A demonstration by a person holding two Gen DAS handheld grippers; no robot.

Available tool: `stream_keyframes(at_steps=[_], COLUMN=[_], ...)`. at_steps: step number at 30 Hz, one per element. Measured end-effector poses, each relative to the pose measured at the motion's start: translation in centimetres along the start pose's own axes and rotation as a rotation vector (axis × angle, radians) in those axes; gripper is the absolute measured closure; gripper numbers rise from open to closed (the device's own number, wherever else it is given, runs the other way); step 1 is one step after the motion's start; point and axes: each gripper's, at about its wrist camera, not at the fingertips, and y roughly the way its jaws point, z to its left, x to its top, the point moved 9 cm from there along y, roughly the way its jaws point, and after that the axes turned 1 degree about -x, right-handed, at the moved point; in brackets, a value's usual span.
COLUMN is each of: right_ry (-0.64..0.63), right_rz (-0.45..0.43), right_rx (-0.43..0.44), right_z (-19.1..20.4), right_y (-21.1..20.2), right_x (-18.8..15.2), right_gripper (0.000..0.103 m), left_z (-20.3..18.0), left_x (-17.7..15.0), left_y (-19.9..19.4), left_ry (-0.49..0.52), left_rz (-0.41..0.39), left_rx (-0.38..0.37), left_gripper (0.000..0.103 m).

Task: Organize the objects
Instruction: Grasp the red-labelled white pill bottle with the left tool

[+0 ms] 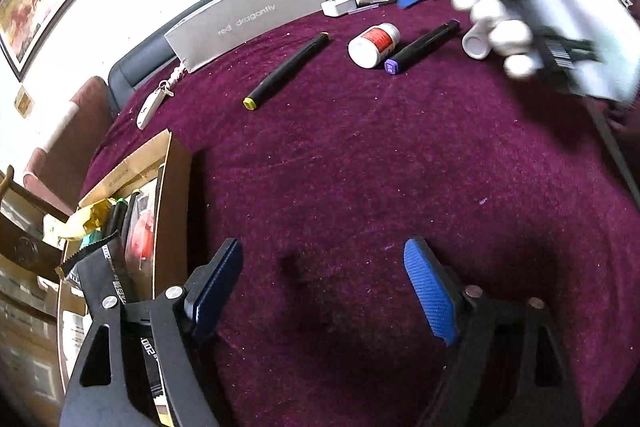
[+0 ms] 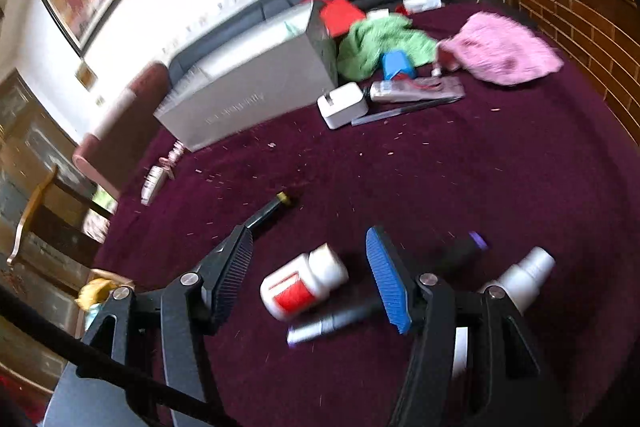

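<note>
My right tool (image 2: pixel 308 281) hangs spread wide over the worktop (image 2: pixel 440 179), its two pads either side of the small white bottle with the red label (image 2: pixel 304 281), which lies on its side on the maroon cloth. I judge I hold it there to line up a pick: the bottle sits in the gap, touched by neither pad as far as I can tell. It is a short, round thing with a white cap, so it may roll if one pad meets it first.

Just beside it lies the purple-capped marker (image 2: pixel 328 327), partly under my right pad, and beyond that a white spray bottle (image 2: pixel 524 275). The yellow-capped marker (image 1: pixel 286 71) lies apart to the left.

My left tool (image 1: pixel 324 287) is also spread, holding nothing, low over bare cloth next to the cardboard box (image 1: pixel 172 187) at the worktop's edge. That box already holds pens and packets, so I take it as the place the loose things go.
</note>
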Motion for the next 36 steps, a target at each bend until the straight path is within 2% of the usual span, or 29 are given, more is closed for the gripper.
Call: stream_keyframes(at_steps=[3,4,6,11,13,16,17,18,21,25,27,31,36], right_ry=[-0.001,0.0,-0.007,-0.079,-0.11,-0.091,-0.086,-0.082,-0.036,0.042,0.084,0.147,0.202], right_rz=[0.059,0.12,0.173,0.253,0.317,0.437,0.452,0.441,0.328,0.092,0.013,-0.003,0.011], right_rx=[-0.05,-0.019,0.035,0.252,0.356,0.515,0.541,0.543,0.533,0.436,0.408,0.431,0.419], right_z=[-0.6,-0.3,0.4,4.2,6.0,8.2,8.5,8.5,7.3,3.0,1.0,-0.5,-1.6], right_y=[2.6,3.5,4.0,2.3,1.7,0.5,-0.1,-0.8,-3.7,-7.7,-8.7,-8.2,-7.3], right_x=[0.3,-0.4,-1.4,-4.5,-6.4,-9.7,-10.5,-10.9,-10.7,-8.9,-8.4,-8.2,-8.4], right_gripper=[0.045,0.045,0.045,0.044,0.044,0.044,0.044,0.044,0.044,0.044,0.042,0.041,0.041], left_z=[0.2,0.3,0.6,1.7,1.8,1.7,1.7,1.6,1.4,1.4,1.4,1.8,2.9], left_x=[-0.3,-0.3,-0.4,-1.1,-1.2,-1.2,-1.2,-1.2,-1.0,-0.8,-0.8,-0.9,1.0], left_y=[-0.1,0.0,0.2,1.1,1.2,1.1,1.1,1.1,1.0,1.3,1.4,1.1,-1.4], left_ry=[-0.025,-0.038,-0.066,-0.181,-0.201,-0.2,-0.2,-0.2,-0.201,-0.203,-0.201,-0.224,-0.119], left_rz=[-0.013,-0.011,-0.002,0.042,0.048,0.047,0.047,0.045,0.041,0.04,0.045,0.07,-0.021], left_rx=[0.002,-0.002,-0.02,-0.101,-0.125,-0.122,-0.123,-0.124,-0.127,-0.13,-0.13,-0.116,0.074], left_gripper=[0.02,0.019,0.013,0.002,0.002,0.002,0.002,0.002,0.002,0.002,0.002,0.003,0.003])
